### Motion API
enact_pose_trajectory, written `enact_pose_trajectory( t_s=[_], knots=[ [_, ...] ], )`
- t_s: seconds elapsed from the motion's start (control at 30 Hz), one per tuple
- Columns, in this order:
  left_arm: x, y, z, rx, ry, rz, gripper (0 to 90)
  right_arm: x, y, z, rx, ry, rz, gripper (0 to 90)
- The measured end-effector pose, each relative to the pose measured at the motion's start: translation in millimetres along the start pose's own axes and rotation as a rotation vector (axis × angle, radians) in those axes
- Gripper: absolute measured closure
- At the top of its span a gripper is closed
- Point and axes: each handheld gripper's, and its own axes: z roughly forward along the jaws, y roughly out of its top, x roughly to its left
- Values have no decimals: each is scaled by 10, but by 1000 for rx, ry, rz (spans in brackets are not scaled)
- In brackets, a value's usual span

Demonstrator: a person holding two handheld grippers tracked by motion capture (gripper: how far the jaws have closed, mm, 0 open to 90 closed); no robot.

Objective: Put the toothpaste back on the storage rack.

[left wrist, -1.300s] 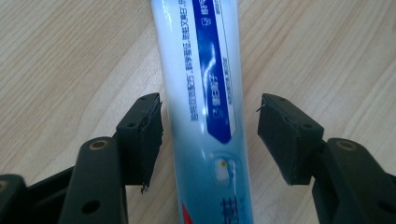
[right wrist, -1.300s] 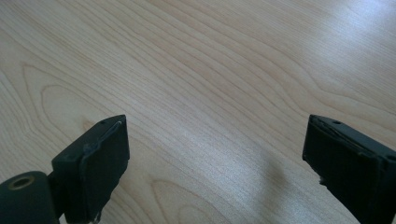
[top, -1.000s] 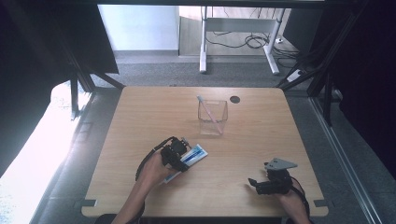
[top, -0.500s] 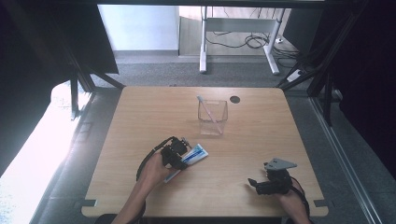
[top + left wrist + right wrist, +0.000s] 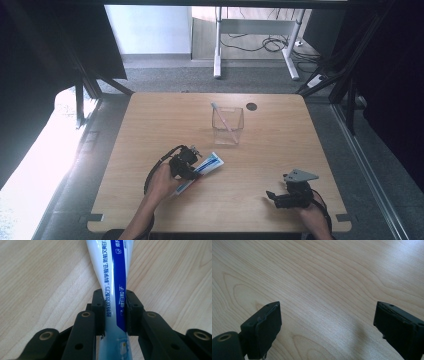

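Observation:
A white and blue toothpaste tube (image 5: 211,162) lies on the wooden table (image 5: 150,130), left of centre near the front. My left gripper (image 5: 191,161) sits over its lower half. In the left gripper view the jaws have just been closing, and both pads now press on the tube (image 5: 115,277), which runs up and away between them (image 5: 115,305). My right gripper (image 5: 272,196) rests near the front right edge. It is open, with bare wood between its fingers (image 5: 327,325).
A clear square container (image 5: 228,131) stands behind the tube at mid-table, with a pink stick (image 5: 220,116) leaning in it. A dark round hole (image 5: 251,106) marks the table's far side. Desk legs and cables lie on the floor beyond.
The left gripper has stayed over the toothpaste tube with hardly any shift. The right gripper has kept still.

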Motion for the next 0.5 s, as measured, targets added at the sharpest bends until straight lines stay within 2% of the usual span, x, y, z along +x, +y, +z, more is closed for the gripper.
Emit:
enact_pose_trajectory(
  t_s=[0.1, 0.27, 0.5],
  knots=[
    [-16, 19, -37, -9, 9, 11, 737, 1, -1, 4, 2, 2, -2, 81],
    [-27, 47, -91, -38, 2, 19, 737, 2, -2, 7, 3, 4, -2, 81],
    [-26, 72, -179, -97, 0, 35, 736, 1, -3, 7, 4, 7, 0, 81]
  ],
)
